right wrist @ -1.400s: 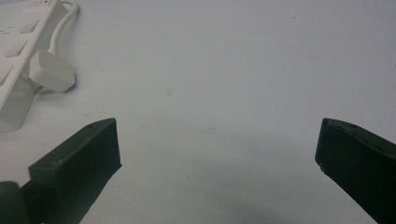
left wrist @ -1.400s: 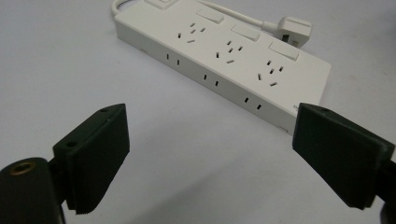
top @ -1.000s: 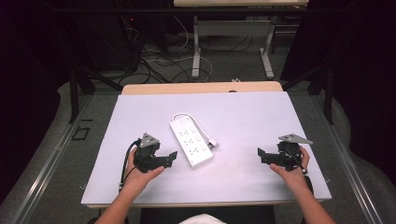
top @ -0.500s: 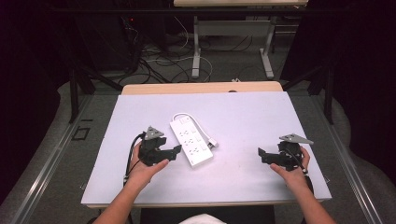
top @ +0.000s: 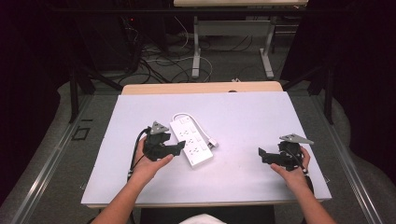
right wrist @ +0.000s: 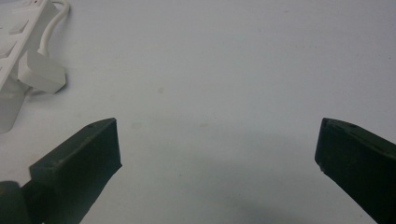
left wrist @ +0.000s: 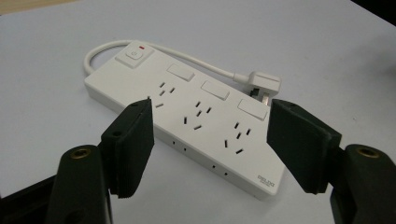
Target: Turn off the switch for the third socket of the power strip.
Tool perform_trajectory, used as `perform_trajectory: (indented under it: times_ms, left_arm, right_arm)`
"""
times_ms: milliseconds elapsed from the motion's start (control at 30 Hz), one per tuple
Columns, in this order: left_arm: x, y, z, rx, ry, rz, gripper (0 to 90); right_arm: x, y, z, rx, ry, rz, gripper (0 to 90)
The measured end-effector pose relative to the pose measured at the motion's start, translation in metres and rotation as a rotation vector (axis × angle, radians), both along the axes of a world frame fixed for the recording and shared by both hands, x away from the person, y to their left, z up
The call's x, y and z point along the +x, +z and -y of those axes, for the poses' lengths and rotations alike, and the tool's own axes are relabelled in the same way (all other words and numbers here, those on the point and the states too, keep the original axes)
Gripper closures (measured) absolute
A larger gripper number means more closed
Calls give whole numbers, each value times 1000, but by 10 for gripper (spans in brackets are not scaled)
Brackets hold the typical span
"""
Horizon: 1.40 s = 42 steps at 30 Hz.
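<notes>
A: What changed? The left gripper point(top: 180, 148) has slid closer to the white plastic power strip point(top: 191, 140) lying mid-tabletop point(top: 252, 112); its jaws have been narrowing, part open, holding nothing.

B: The right gripper point(top: 261, 154) has stayed put; jaws wide, empty.

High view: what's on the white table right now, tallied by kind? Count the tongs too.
Power strip, white, with its cord and plug: 1
Tongs, black, one in each hand, left and right: 2
Total: 3
</notes>
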<state>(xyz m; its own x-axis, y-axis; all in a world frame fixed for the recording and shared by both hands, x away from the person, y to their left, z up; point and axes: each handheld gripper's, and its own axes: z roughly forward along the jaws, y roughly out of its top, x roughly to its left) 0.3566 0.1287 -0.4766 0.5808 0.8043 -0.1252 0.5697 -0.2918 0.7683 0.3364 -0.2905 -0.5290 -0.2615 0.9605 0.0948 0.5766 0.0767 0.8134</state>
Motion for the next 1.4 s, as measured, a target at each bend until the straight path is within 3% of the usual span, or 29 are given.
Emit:
perform_trajectory:
  times_ms: [700,1400]
  left_arm:
    - [14,1,28,21,-7,19,421]
    - [24,-5,50,44,-54,-4,592]
  right_arm:
    - [1,-1,2,6,-1,-5,0]
    - [2,-2,4,11,-5,-6,0]
